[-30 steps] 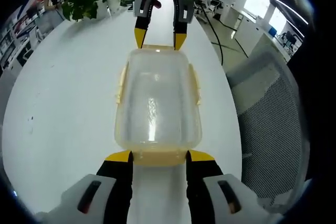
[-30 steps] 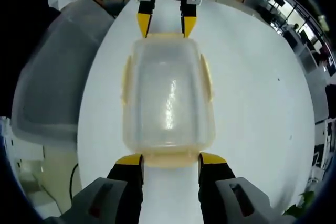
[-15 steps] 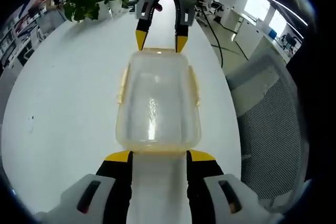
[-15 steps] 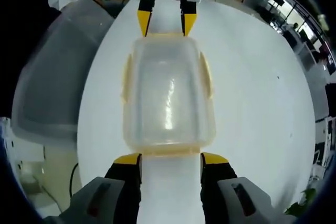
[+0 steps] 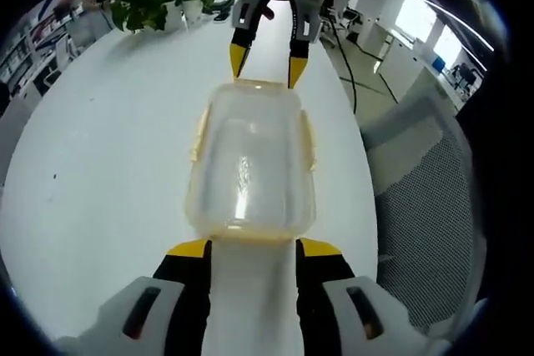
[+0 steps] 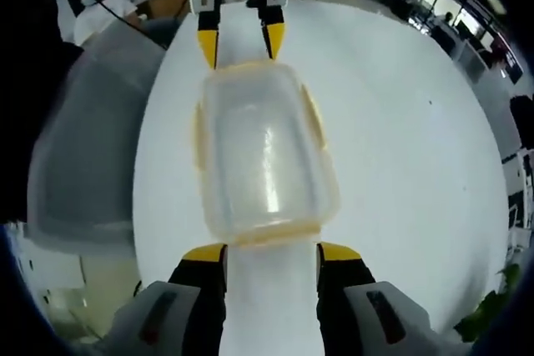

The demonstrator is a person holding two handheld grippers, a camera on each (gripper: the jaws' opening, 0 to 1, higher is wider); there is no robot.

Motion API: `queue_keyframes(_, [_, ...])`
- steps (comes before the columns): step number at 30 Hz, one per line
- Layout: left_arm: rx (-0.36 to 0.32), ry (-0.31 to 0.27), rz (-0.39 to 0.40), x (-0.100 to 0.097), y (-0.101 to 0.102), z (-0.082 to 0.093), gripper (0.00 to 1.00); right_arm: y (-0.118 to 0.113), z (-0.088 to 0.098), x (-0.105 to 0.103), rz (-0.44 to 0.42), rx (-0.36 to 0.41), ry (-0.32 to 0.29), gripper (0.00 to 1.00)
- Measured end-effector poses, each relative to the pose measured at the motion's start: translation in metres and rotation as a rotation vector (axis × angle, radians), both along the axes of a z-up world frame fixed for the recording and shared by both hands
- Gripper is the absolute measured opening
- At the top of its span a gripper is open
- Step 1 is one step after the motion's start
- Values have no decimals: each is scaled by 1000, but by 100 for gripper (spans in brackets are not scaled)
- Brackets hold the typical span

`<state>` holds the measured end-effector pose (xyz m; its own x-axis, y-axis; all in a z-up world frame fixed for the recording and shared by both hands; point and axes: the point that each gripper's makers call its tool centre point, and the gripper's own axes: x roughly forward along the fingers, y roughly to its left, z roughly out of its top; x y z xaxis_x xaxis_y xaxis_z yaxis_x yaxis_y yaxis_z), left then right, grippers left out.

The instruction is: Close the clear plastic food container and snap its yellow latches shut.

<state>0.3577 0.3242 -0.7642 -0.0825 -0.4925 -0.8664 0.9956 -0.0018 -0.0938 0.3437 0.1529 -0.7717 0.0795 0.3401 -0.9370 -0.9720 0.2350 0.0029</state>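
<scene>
Change from earlier: in the left gripper view the right gripper (image 5: 267, 68) has moved back a little from the far end of the container (image 5: 250, 160); before, its yellow tips touched the rim, now there is a small gap. In the right gripper view the whole picture has rolled, so the container looks slanted; this is the camera, not the box
Container place: on the white table (image 5: 100, 147), between the two grippers, near the table edge next to the grey mesh chair (image 5: 425, 198)
Container material and shape: clear, slightly cloudy plastic, rounded rectangle, lid on top with a bright light reflection in its middle; yellow latches (image 5: 198, 129) lie along the sides and ends
Long axis: it runs from one gripper to the other, one short end towards each
Left gripper (image 5: 250, 249): jaws spread wide, black with yellow tips, at both sides of the near short end, holding nothing
Right gripper in its own view (image 6: 271, 254): jaws also apart, just at the near yellow end latch (image 6: 275, 233), nothing clamped
Left gripper seen from the right gripper view (image 6: 238, 46): at the far short end, tips close to the rim
Other things: a green potted plant (image 5: 154, 2) at the far end of the table
</scene>
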Motion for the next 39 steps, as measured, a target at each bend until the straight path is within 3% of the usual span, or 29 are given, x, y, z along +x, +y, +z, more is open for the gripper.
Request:
queue_keyframes(9, [-71, 101, 152, -4, -1, 9, 37, 2, 7, 1, -153, 70, 32, 40])
queue_keyframes(19, [-135, 220, 404, -2, 2, 9, 38, 5, 13, 6, -331, 141, 63, 40])
queue_keyframes(25, [-159, 183, 506, 6, 2, 4, 37, 8, 9, 10, -446, 182, 71, 39])
queue_keyframes(28, [-168, 230, 582, 6, 3, 2, 37, 9, 7, 13, -514, 211, 79, 38])
queue_keyframes(39, [-181, 257, 712, 6, 4, -3, 35, 7, 7, 16, -679, 295, 92, 35])
